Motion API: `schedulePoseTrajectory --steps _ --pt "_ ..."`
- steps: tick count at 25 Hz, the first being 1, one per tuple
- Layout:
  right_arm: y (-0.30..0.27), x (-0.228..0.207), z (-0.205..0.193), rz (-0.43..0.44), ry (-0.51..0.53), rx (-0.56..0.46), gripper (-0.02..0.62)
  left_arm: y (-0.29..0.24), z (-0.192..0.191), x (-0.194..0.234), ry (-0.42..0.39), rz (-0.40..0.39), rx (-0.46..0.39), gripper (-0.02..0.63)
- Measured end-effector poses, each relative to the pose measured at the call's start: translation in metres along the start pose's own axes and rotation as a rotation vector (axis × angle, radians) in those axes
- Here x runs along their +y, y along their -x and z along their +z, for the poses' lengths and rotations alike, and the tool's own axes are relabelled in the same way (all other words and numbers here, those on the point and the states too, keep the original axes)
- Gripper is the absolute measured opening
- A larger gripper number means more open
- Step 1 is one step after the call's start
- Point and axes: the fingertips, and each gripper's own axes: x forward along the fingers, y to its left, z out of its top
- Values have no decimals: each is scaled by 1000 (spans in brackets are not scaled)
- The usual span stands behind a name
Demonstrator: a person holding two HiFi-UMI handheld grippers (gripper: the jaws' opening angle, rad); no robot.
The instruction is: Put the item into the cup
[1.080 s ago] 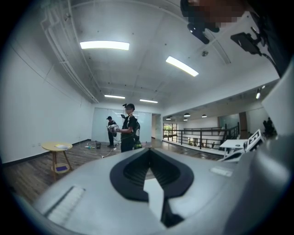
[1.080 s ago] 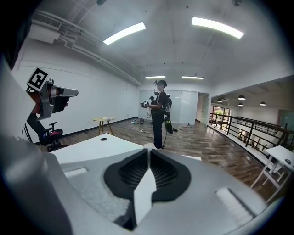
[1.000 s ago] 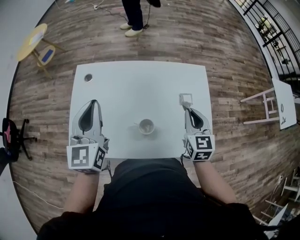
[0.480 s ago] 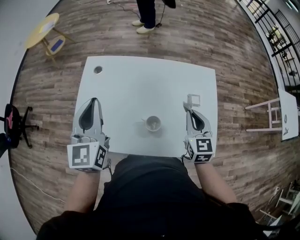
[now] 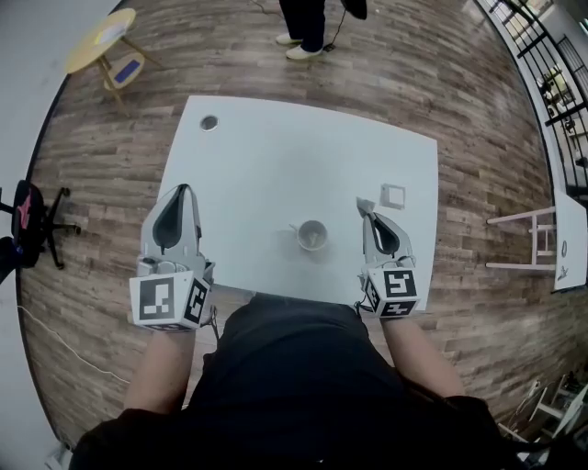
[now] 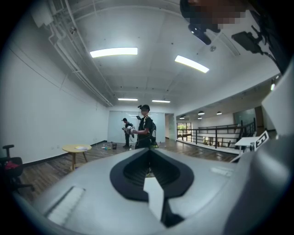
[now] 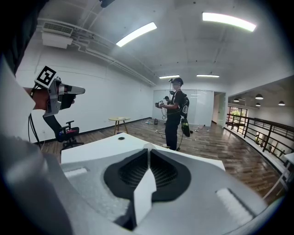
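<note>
A small white cup (image 5: 312, 236) stands on the white table (image 5: 276, 156) near its front edge; a faint yellowish tint shows inside it. A small white square item (image 5: 393, 195) lies flat to the cup's right. My right gripper (image 5: 365, 211) is shut, between the cup and the square item and just in front of the item. A pale bit shows at its tip; I cannot tell whether it is held. My left gripper (image 5: 180, 190) is shut with nothing in it, over the table's left edge, well left of the cup. The cup is hidden in both gripper views.
A round grommet hole (image 5: 209, 122) sits at the table's far left corner. A person (image 5: 312, 23) stands beyond the far edge. A yellow side table (image 5: 103, 41) and black office chair (image 5: 28, 216) stand to the left, a white stool (image 5: 528, 243) to the right.
The head view has shifted, so the table sits further right and higher. My right gripper has drawn nearer the cup, away from the square item. My left gripper is now over the table's left edge.
</note>
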Motion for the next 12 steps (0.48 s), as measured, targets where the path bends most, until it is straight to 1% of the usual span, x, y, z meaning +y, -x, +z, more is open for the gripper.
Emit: schedulePoseTrajectory --steps 12 --pt "-10 33 12 101 22 -21 18 24 8 12 -34 60 -19 6"
